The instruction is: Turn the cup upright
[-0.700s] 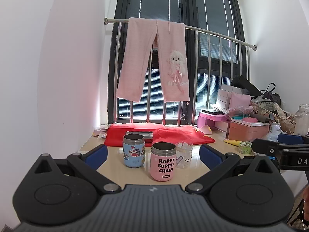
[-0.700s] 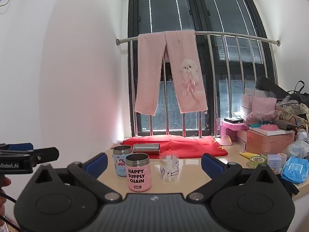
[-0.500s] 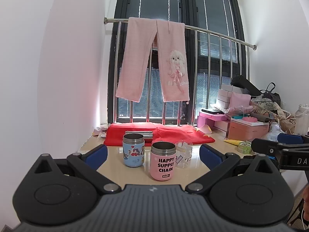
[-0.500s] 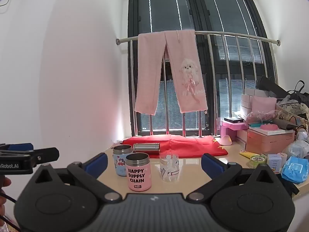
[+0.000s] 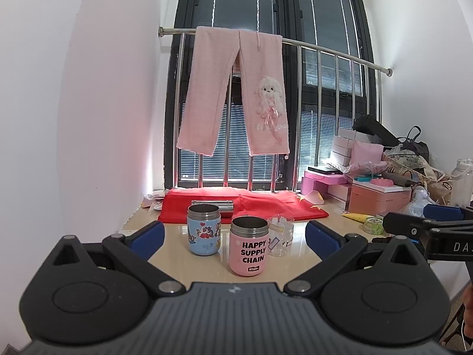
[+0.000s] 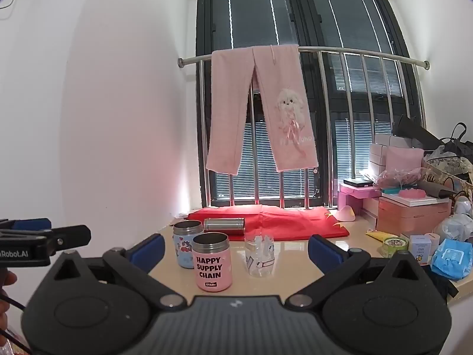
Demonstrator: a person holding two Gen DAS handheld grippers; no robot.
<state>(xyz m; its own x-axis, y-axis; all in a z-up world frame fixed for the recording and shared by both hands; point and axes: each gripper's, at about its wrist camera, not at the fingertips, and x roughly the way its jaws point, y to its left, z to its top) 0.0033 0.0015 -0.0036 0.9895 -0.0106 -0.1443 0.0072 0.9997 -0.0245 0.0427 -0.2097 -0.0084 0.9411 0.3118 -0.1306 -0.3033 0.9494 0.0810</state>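
A pink cup [image 5: 249, 246] lettered "HAPPY SUPPLY CHAIN" stands upright on the beige table [image 5: 212, 269], mouth up; it also shows in the right wrist view [image 6: 212, 262]. A blue cartoon cup [image 5: 204, 229] stands upright to its left [image 6: 185, 242]. A clear plastic cup [image 5: 280, 235] stands to its right [image 6: 260, 255]. A steel flask [image 5: 213, 206] lies on its side on the red cloth behind [image 6: 224, 226]. My left gripper [image 5: 233, 235] is open and empty, short of the cups. My right gripper [image 6: 236, 251] is open and empty, also short of them.
A red cloth [image 5: 266, 207] lies at the back by the window bars. Pink trousers [image 5: 236, 94] hang from the rail. Boxes, bags and packets [image 6: 414, 213] crowd the table's right side. A white wall [image 5: 88, 118] runs along the left.
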